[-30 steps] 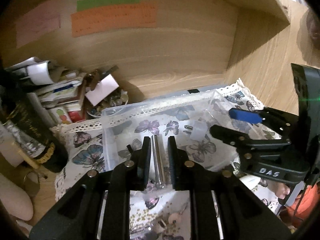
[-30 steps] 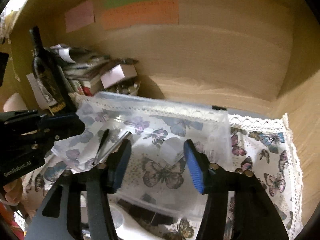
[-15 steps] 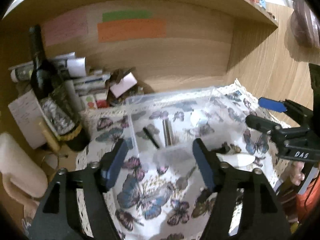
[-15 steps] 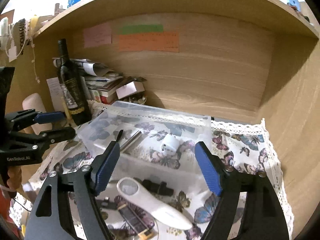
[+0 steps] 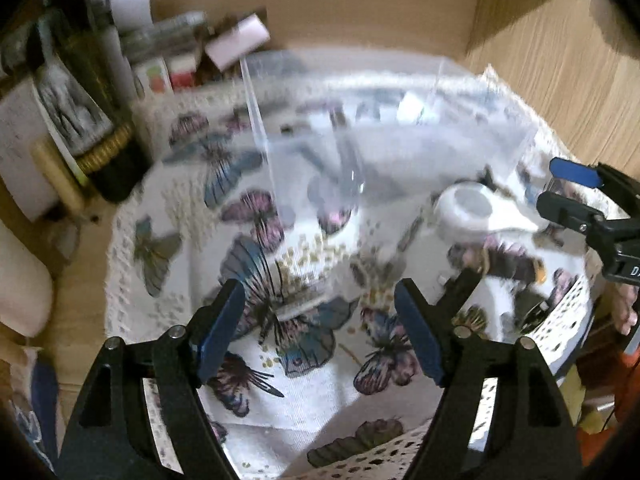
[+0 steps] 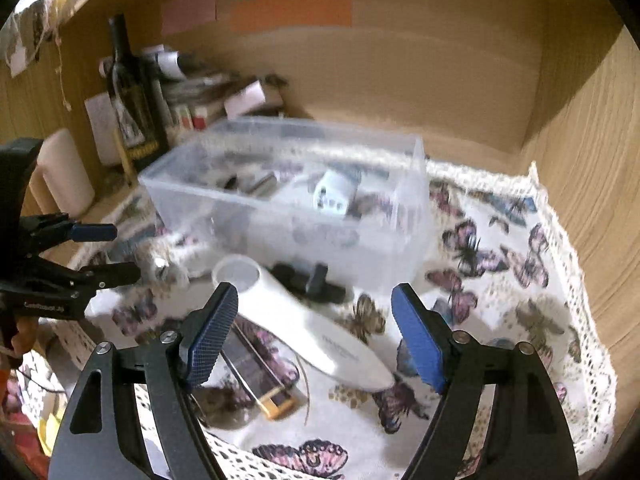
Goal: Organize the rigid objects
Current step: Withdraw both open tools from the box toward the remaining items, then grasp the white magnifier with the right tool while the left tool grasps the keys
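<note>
clutter for sorting lies in two groups: a clear plastic box [image 6: 288, 200] ahead of the right tool [image 6: 312, 336], already holding a white plug [image 6: 334, 194] and some dark and metal sticks, and loose pieces on the butterfly cloth [image 6: 500, 272] just in front of that box. the box seems meant as the collecting place, so what sits outside it is likely still to go in. nearest the right tool, almost between its tips, lies a long white shoehorn-shaped piece [image 6: 312, 328]; just beyond it is a small black part [image 6: 310, 280], and below the left fingertip [image 6: 210, 334] a flat dark strip with a yellow end [image 6: 260, 380]. the right tool is spread wide and grips nothing, touching nothing i can see. the left tool [image 5: 320, 340] is likewise released, jaws far apart over bare cloth, empty; the box [image 5: 360, 128] is ahead of it and the white piece [image 5: 476, 210] ahead to its right, near the other tool [image 5: 576, 196]. both views are blurred, so small items in the box are hard to name. my guess is the white piece is the next pick, since the right tool is lined up over it.
</note>
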A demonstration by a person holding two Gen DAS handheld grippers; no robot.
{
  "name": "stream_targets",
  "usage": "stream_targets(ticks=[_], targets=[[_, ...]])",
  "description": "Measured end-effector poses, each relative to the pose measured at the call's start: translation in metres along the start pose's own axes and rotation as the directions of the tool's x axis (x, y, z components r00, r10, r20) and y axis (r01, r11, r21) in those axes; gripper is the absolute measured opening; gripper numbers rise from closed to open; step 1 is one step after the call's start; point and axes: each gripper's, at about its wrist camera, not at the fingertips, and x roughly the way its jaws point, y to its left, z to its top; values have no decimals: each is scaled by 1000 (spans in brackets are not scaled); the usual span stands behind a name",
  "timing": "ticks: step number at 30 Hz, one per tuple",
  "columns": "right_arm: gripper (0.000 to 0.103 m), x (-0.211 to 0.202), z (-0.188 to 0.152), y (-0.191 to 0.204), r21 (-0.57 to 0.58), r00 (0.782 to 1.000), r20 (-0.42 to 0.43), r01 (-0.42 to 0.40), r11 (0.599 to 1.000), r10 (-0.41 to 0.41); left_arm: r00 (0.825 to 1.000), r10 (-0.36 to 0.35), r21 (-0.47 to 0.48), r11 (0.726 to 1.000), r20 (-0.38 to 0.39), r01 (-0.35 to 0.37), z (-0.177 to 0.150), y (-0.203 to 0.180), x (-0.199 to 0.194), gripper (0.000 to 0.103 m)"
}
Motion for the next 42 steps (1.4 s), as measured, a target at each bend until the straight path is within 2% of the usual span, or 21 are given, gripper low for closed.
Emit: stream_targets(ticks=[3,5,10,15,21,22,23,27,32,33,36,42], targets=[[77,12,-6,-1,-7,998,-54,-20,1000,20,999,10,21,1000,-46,-9,-3,-2,15,77],[77,19,-9,0,-12,996,-81,-32,999,31,999,16,46,999,-35,-14,-2,-6,16,77],[76,36,-7,4,-19,989,-128,-80,997,77,1000,-19,79,997,-24,21,1,-15,19,62],[60,51,0,16,-53,975,-179,-146,988,134,999,-35,104,994,-7,36,1,-22,18,47],[46,65,5,32,-109,959,-233,-192,975,163,998,-57,115,992,1,56,-2,-28,16,29],[42,68,4,35,-114,956,-241,-197,974,166,998,-58,117,992,2,57,-3,-29,16,23],[38,71,5,38,-119,956,-242,-198,973,165,998,-58,116,992,4,57,-4,-30,15,23],[37,66,2,45,-142,970,-206,-164,976,133,999,-47,104,994,16,46,-8,-31,10,23],[37,47,2,37,-105,982,-143,-141,984,125,997,-62,67,996,50,59,-11,-24,-4,21],[37,42,4,34,-96,985,-127,-133,986,120,996,-67,66,996,59,63,-11,-23,-7,0],[37,24,9,24,-68,991,-77,-110,992,105,992,-98,44,995,81,94,-8,-18,-20,0],[36,-4,20,10,-31,997,12,-72,997,73,988,-70,59,996,139,62,-4,-21,-34,0]])
